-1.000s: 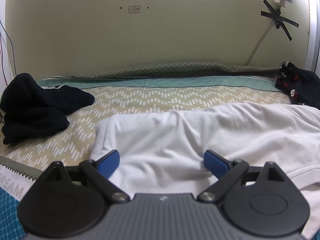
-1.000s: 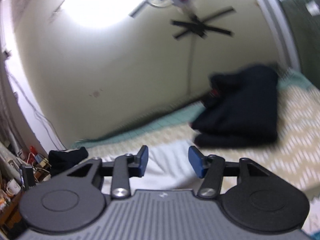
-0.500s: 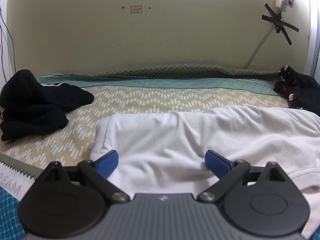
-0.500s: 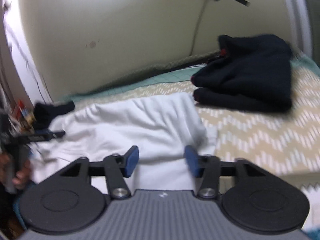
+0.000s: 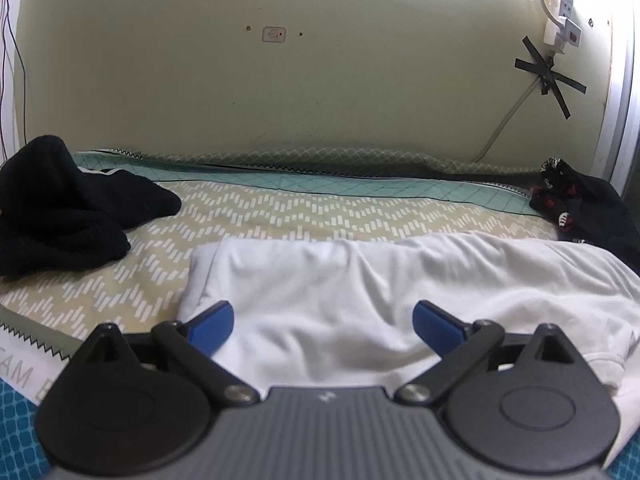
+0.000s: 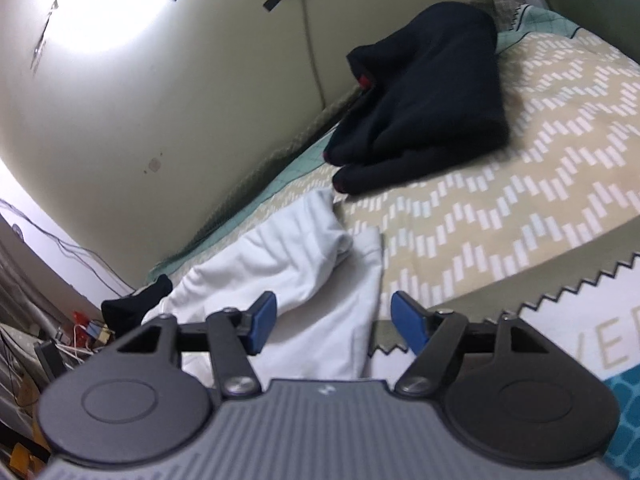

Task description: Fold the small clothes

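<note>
Swinging down off the wall, the right claw [image 6: 334,322] has just been widening over the white garment's [image 6: 316,280] near edge, gripping nothing. Left claw [image 5: 322,322] gapes, empty, above that same garment, which lies spread on the bed [image 5: 280,216]. Next, I'd guess: pinch both edges. Dark clothes [image 6: 432,96] sit by the wall [image 5: 320,60].
</note>
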A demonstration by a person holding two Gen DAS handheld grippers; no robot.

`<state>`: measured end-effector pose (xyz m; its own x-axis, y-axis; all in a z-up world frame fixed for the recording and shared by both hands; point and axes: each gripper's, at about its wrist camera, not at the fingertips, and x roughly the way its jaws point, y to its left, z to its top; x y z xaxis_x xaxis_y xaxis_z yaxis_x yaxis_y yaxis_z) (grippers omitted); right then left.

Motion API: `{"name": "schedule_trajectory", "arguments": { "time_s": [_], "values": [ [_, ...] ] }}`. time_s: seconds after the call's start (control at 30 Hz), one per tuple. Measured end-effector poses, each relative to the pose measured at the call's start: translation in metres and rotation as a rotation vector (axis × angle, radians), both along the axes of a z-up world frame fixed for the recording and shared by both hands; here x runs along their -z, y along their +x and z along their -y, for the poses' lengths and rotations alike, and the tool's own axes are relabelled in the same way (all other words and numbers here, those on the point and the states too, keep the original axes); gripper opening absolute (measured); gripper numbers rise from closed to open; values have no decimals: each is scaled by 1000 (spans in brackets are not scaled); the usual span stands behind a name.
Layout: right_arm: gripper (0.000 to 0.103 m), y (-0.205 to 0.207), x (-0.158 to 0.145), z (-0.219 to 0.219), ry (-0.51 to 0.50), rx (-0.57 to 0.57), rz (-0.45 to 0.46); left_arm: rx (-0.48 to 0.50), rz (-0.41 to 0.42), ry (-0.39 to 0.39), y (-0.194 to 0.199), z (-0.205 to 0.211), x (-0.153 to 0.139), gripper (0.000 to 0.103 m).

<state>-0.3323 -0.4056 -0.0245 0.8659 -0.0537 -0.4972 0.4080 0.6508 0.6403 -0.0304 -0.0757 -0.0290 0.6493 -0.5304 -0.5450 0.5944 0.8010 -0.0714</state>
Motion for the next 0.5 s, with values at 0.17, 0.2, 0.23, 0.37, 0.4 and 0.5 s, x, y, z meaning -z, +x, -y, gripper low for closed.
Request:
{"name": "schedule_trajectory", "arguments": {
  "time_s": [0.17, 0.2, 0.23, 0.37, 0.4, 0.5],
  "values": [
    [67, 2, -5, -2, -7, -8, -12, 4, -16, -20, 3, -3, 0, 100],
    [67, 3, -5, -3, -9, -8, -14, 5, -19, -22, 3, -3, 0, 100],
    [67, 4, -5, -4, -10, -7, -17, 5, -20, -24, 3, -3, 0, 100],
    [67, 4, -7, -4, -14, -5, -25, 6, -23, -30, 3, -4, 0, 100],
    [67, 4, -7, -4, -13, -5, -27, 6, -24, -31, 3, -4, 0, 100],
    [67, 6, -8, -3, -11, -6, -36, 5, -23, -31, 2, -4, 0, 100]
  ]
}}
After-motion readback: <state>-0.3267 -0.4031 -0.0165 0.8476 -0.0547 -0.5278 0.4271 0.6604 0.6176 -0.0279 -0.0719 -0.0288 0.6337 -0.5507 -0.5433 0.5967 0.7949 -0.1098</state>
